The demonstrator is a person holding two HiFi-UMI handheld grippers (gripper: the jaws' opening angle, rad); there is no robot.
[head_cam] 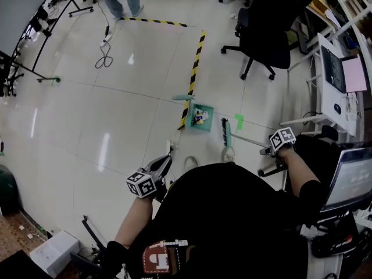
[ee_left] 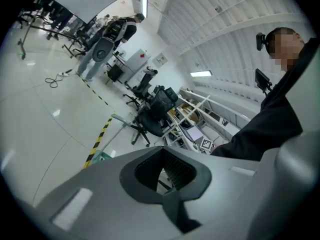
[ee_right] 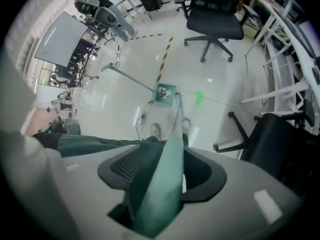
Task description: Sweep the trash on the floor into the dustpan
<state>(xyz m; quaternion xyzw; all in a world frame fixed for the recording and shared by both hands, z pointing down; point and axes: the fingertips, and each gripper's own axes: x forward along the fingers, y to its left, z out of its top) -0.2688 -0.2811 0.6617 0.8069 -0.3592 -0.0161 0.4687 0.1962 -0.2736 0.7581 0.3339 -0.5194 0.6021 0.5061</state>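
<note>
1. Between the right gripper's (ee_right: 161, 181) ribbed pads (ee_right: 124, 168): a teal broom handle (ee_right: 170, 149), pinched firmly and running forward and down toward the floor
2. At the far end of that handle: the dark brush head (head_cam: 224, 131), down by the tiles just beside the dustpan (head_cam: 208, 111) and near the toe of a shoe (head_cam: 228, 154); touching the floor or hovering over it, impossible to tell
3. Over on the person's left: the left gripper (ee_left: 161, 178), pads (ee_left: 181, 171) drawn together at the tips with nothing between them, held low by the body and well apart from the dustpan, aimed out at the room and not at the floor
4. Inside the teal dustpan: the trash (head_cam: 199, 118), a small heap of white and yellowish scraps, lying against the pan's back wall; pan parked at the near end of the yellow-and-black hazard tape (head_cam: 195, 74), its long handle (ee_right: 127, 76) slanting up and away
5. Around the pan: no loose scraps to be made out on the pale tiles, though anything tiny would be too small to tell; a green tape mark (head_cam: 239, 121) beside the brush, likely a floor marker and no litter
6. Judged from all this: sweeping close to finished, with every visible piece already collected; left to do, at most a last short stroke toward the pan's lip and perhaps taking up the pan with the free left gripper
</note>
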